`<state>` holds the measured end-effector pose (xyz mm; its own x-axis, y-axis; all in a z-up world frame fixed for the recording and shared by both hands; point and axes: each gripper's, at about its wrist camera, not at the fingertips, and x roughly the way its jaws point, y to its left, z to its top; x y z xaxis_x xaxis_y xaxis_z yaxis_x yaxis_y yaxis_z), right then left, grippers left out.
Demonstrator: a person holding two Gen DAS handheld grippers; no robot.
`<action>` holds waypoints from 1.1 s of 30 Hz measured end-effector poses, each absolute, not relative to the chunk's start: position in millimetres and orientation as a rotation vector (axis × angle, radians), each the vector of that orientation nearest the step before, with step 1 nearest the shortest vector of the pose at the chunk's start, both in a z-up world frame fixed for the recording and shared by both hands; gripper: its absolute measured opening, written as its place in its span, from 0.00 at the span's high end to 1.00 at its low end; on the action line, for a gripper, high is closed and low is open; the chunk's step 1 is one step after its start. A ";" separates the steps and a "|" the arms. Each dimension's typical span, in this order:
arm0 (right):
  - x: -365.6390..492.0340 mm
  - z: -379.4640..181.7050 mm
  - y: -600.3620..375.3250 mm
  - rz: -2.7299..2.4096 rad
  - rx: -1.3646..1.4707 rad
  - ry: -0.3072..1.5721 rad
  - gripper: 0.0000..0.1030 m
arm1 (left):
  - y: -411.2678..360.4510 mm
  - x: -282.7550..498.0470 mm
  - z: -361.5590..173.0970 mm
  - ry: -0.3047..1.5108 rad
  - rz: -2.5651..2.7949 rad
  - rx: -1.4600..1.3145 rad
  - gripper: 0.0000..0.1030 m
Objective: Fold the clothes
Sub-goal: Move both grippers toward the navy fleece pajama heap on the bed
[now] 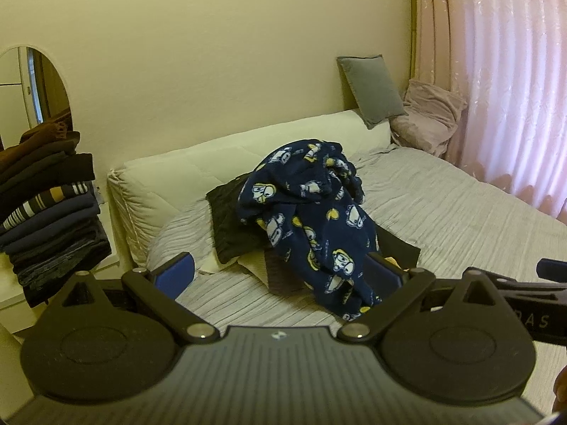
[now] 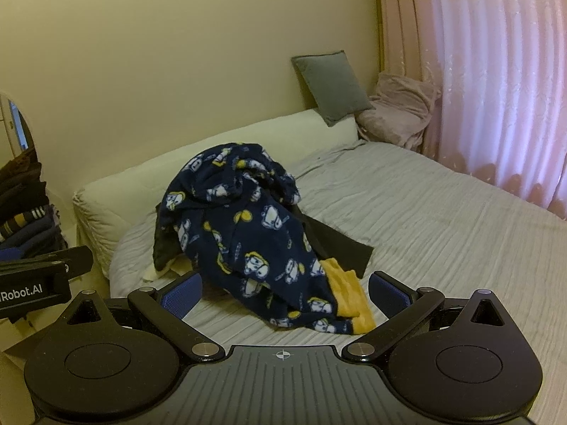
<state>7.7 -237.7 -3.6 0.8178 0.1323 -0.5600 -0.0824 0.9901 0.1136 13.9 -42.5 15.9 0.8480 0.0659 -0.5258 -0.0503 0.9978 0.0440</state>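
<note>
Across the bed (image 2: pixel 443 219), grey cover lies bare from the clothes heap to the right edge and curtain (image 2: pixel 496 71). Heap sits near the headboard-side left edge: crumpled navy cartoon-print fleece (image 2: pixel 248 226) over black and yellow (image 2: pixel 349 292) garments. Left gripper (image 1: pixel 280 272) and right gripper (image 2: pixel 285 292) both spread apart, empty, near the heap.

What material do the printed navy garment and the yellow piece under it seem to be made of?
Printed navy garment: probably plush fleece; its surface looks fuzzy and matte, and it falls in thick, soft folds. Yellow piece: likely a similar soft fleece or brushed knit, matte with a slight nap, though too little of it shows to be sure.
</note>
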 end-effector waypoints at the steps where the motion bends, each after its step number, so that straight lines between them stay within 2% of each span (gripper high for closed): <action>1: 8.4 -3.9 -236.7 0.117 0.085 0.603 0.00 | -42.0 14.2 15.4 0.558 0.063 0.029 0.03; 17: 28.4 -9.0 -230.3 0.131 0.093 0.586 0.00 | -25.2 40.5 4.9 0.592 0.063 0.016 0.03; 33: 91.7 -31.1 -223.6 0.078 0.168 0.629 0.00 | -4.1 122.9 -11.7 0.647 0.004 0.051 0.03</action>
